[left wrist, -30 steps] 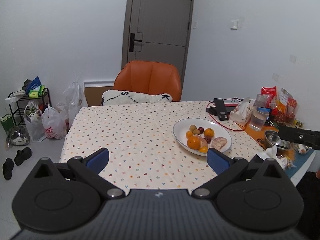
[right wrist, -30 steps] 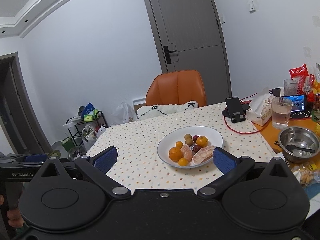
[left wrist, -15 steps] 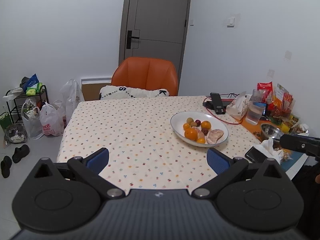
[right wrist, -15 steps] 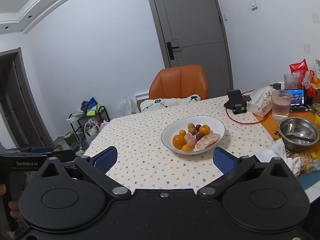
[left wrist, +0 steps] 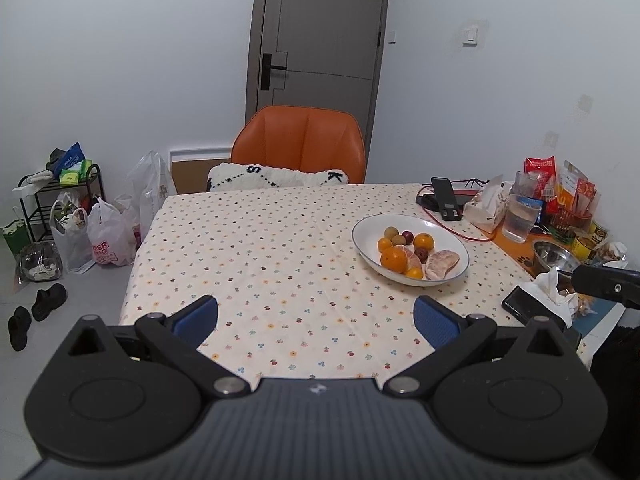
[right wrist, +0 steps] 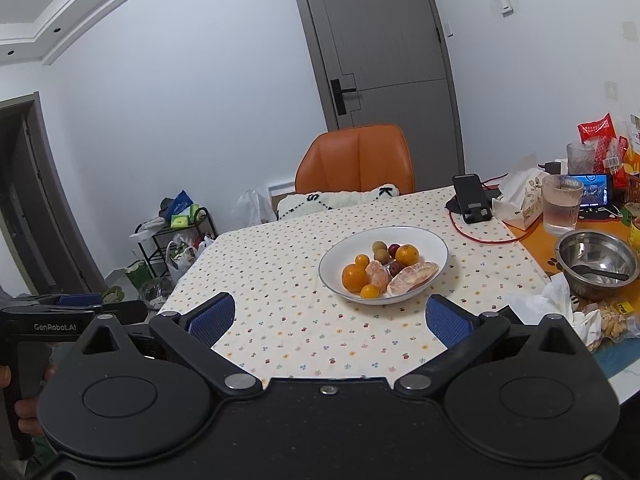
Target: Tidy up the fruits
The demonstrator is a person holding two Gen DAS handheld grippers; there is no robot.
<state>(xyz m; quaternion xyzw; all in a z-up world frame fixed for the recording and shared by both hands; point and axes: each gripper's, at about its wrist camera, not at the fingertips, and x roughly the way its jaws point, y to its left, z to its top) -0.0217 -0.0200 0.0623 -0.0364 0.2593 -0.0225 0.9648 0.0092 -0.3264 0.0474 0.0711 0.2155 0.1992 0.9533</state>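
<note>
Sitting in white plate (right wrist: 434,240) on table (left wrist: 256,248): oranges (right wrist: 354,277), peeled segments (right wrist: 412,276), small brown and dark fruits. Steel bowl (right wrist: 596,256) right of plate; glass (right wrist: 561,210) and phone stand (right wrist: 472,198) behind it. Left gripper (left wrist: 316,314) and right gripper (right wrist: 330,318) both spread wide, empty, above table near side of plate.

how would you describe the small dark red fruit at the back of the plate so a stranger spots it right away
Find the white plate on the dotted tablecloth, in front of the orange chair. At the plate's far side, a small dark red fruit sits between two olive-brown fruits and an orange. It is the only dark red fruit on that far side.
</note>
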